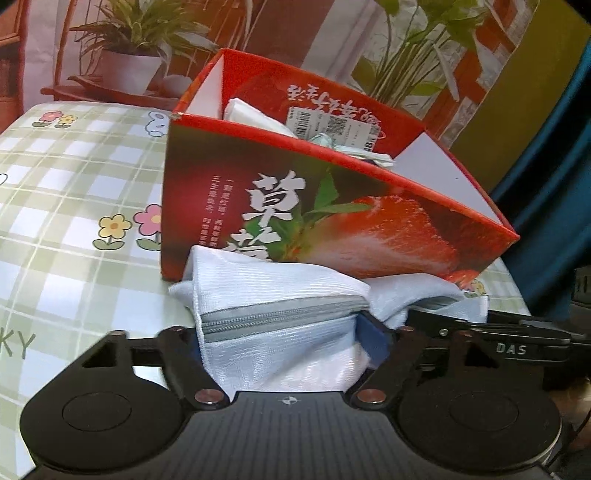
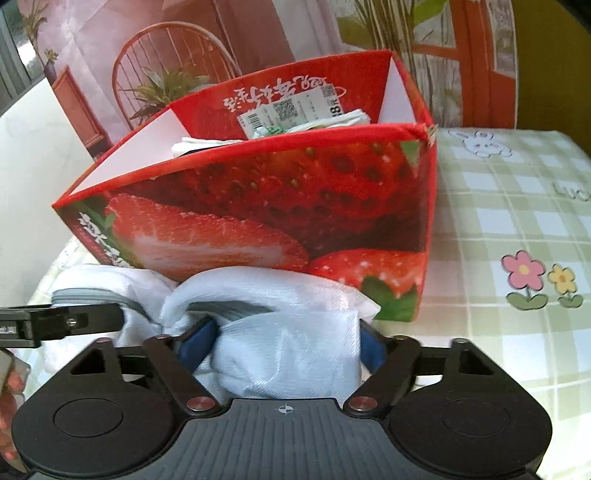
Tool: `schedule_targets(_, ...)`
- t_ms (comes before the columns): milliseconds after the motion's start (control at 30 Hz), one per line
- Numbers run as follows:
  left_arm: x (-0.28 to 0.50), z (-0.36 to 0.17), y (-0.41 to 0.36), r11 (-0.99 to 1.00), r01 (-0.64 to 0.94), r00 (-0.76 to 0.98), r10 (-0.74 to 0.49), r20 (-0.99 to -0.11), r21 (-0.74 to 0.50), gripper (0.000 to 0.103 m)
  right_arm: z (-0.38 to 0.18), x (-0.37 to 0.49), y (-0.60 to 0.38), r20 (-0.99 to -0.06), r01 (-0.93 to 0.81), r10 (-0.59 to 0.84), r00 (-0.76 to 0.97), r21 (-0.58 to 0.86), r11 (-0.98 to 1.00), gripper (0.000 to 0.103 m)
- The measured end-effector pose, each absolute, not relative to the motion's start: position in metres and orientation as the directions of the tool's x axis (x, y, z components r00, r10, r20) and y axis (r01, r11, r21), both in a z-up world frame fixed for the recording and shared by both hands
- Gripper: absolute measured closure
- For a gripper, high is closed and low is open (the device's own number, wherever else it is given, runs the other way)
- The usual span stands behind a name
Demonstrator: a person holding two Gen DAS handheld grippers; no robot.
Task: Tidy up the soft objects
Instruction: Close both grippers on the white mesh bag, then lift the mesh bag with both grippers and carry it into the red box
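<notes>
A checked cloth [image 1: 74, 192] covers the tabletop before a printed backdrop [image 1: 295, 33]. Both the left hand-held gripper [image 1: 284, 343] and the right hand-held gripper [image 2: 288, 343] clamp the white mesh bag [image 1: 280, 295], which hides the strawberry box [image 1: 332, 221] base.

White mesh zip pouch [image 1: 280, 321], crumpled, grey zipper shut, lying on the checked tablecloth [image 1: 74, 192] against the strawberry box's [image 1: 332, 221] front wall.

There was one red strawberry box [image 1: 332, 206] at centre frame, one white mesh zip bag [image 1: 280, 317] at lower centre, and two black grippers, left [image 1: 288, 332] and right [image 2: 288, 339].
</notes>
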State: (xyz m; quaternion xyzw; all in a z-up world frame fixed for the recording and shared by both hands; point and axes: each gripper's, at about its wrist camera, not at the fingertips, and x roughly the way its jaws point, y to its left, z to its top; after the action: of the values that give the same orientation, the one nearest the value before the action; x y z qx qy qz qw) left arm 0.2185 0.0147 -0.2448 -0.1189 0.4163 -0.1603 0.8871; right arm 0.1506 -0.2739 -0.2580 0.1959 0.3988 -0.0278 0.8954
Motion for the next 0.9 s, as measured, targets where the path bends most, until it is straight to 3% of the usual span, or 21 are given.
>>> schedule_targets(67,0.216,-0.243,0.015,0.919,0.196,0.606,-0.387,-0.695,-0.341,0.041,-0.257,0.150,-0.273,-0.722,0.197,0.120,0.682,0.339,0.920,0.044)
schedule_targets(167,0.214,-0.241,0.015,0.909,0.220,0.599,-0.413,-0.686,-0.355,0.049,-0.253,0.148,-0.271,-0.716,0.183,0.123,0.688,0.335,0.924,0.058)
schedule_targets(267,0.211,-0.239,0.016,0.905,0.234,0.603,-0.422,-0.677,-0.355,0.055,-0.249,0.144,-0.268,-0.707,0.172,0.117,0.698,0.323,0.931,0.064)
schedule_targets(433,0.202,-0.232,0.017,0.905,0.247,0.616,-0.423,-0.665,-0.347,0.058,-0.241,0.135,-0.264,-0.678,0.158,0.122,0.725,0.336,0.929,0.073)
schedule_targets(900,0.160,-0.203,0.026,0.901,0.240,0.694,-0.419,-0.586,-0.361,0.061,-0.206,0.091,-0.239,-0.564,0.107,0.109,0.818,0.335,0.936,0.076)
